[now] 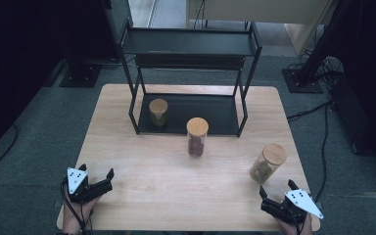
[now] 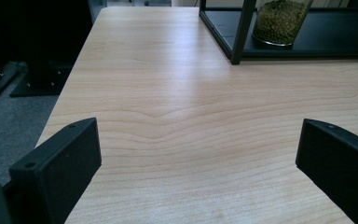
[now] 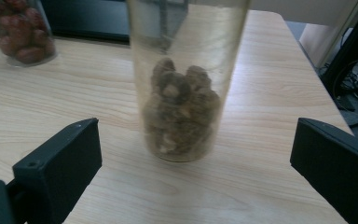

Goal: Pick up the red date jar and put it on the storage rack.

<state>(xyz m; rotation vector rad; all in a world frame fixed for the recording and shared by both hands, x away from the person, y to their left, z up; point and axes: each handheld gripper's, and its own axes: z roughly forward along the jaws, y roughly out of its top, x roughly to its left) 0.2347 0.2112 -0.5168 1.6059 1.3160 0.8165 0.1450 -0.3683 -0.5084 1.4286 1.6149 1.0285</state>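
My right claw [image 1: 275,195] sits at the near right corner of the bench [image 1: 152,171], its jaws spread wide and holding nothing. Straight ahead of it, just beyond the jaw tips, stands the jar of brown lumps [image 1: 267,163], upright on the wood, with a pale wooden lid. In the right gripper view that jar [image 3: 182,107] stands midway between my two jaws but still ahead of them, not touched by either. Farther off to its left is the jar of red fruit [image 3: 21,35], which in the high view stands at the middle of the bench [image 1: 197,137], just in front of the black rack [image 1: 191,49]. My left claw [image 1: 108,180] rests at the near left corner, released as well, with bare wood between its jaws. Ahead of it, the jar of green beans [image 2: 279,21] stands on the rack's bottom shelf.
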